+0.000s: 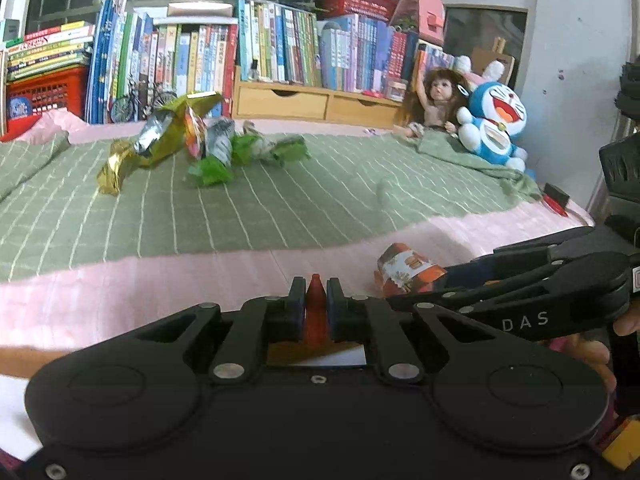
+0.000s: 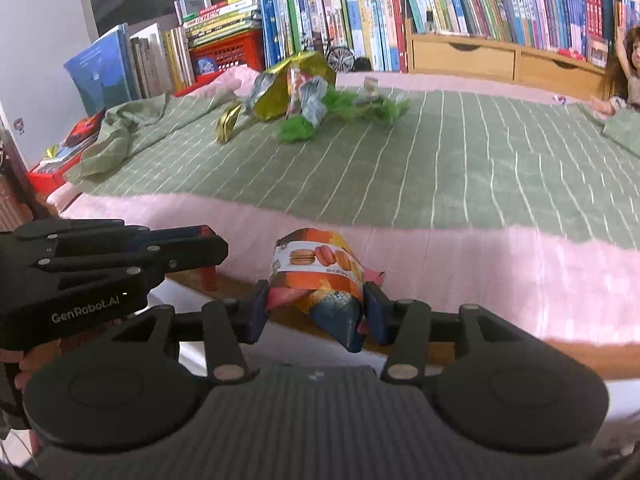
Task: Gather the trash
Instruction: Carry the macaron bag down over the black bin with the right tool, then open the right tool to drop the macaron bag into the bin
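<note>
Left tongs: pads pressed tight on a thin red piece, nothing else between them. What the piece is, cannot tell.

Right tongs: clamped on a crumpled orange wrapper printed with macarons; it bulges above the pads and hangs below them. Held at the near edge of the bed, above the pink sheet. In the left view the same wrapper shows at the tip of the right tongs, right of centre.

More trash on the far left part of the green blanket: a gold foil bag, and touching its right side a heap of green scraps mixed with silver foil. Well apart from both tongs.

Far side: row of books along the window, a wooden drawer unit under them. Far right: a doll and a blue plush cat side by side, touching.
</note>
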Demonstrator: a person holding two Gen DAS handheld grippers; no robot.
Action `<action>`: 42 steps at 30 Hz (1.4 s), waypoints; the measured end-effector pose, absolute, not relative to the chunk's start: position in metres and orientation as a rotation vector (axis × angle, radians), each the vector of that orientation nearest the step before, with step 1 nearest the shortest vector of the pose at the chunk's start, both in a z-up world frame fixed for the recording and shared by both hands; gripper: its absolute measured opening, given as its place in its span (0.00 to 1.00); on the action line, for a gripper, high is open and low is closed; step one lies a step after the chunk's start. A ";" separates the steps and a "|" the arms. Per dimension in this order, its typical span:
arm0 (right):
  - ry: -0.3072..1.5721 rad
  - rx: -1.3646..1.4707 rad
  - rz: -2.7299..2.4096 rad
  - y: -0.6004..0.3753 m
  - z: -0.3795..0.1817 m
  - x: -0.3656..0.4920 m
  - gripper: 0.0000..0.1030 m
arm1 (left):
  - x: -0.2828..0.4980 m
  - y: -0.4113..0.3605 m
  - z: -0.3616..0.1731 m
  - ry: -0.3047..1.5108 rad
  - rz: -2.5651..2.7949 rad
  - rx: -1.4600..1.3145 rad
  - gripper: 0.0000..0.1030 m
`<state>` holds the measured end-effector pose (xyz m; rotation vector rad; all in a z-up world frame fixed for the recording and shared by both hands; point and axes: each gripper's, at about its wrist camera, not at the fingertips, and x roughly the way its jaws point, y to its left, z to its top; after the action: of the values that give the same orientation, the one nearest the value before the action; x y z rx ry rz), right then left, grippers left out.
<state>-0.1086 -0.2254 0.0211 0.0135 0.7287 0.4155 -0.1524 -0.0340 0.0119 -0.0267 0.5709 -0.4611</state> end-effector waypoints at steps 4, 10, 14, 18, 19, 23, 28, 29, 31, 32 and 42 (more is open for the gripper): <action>0.736 0.027 0.423 -0.225 0.017 -0.123 0.52 | -0.165 -0.036 0.004 0.608 -0.484 -0.014 0.10; 0.759 0.028 0.438 -0.224 0.014 -0.139 0.51 | -0.174 -0.034 -0.005 0.650 -0.489 -0.017 0.10; 0.808 0.027 0.444 -0.223 0.004 -0.145 0.51 | -0.177 -0.032 -0.014 0.687 -0.488 -0.008 0.10; 0.891 0.030 0.437 -0.222 -0.014 -0.144 0.51 | -0.175 -0.032 -0.028 0.758 -0.471 -0.012 0.10; 0.913 0.030 0.434 -0.222 -0.018 -0.143 0.51 | -0.174 -0.032 -0.033 0.778 -0.466 -0.013 0.10; 0.989 0.041 0.425 -0.220 -0.037 -0.140 0.51 | -0.166 -0.031 -0.054 0.877 -0.439 -0.026 0.10; 1.057 0.034 0.404 -0.217 -0.057 -0.138 0.51 | -0.157 -0.032 -0.082 0.990 -0.413 -0.047 0.10; 1.069 0.036 0.401 -0.217 -0.060 -0.138 0.51 | -0.155 -0.032 -0.087 1.009 -0.406 -0.046 0.10; 1.097 0.043 0.394 -0.216 -0.069 -0.137 0.51 | -0.154 -0.034 -0.098 1.041 -0.397 -0.040 0.10; 1.107 0.044 0.391 -0.216 -0.072 -0.136 0.51 | -0.153 -0.035 -0.103 1.057 -0.392 -0.037 0.10; 1.174 0.079 0.359 -0.212 -0.094 -0.128 0.52 | -0.136 -0.046 -0.141 1.214 -0.352 -0.012 0.10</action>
<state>-0.1279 -0.2124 -0.0944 0.0793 1.1741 0.3590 -0.1360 -0.0456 -0.1409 -0.0119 1.2142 -0.3518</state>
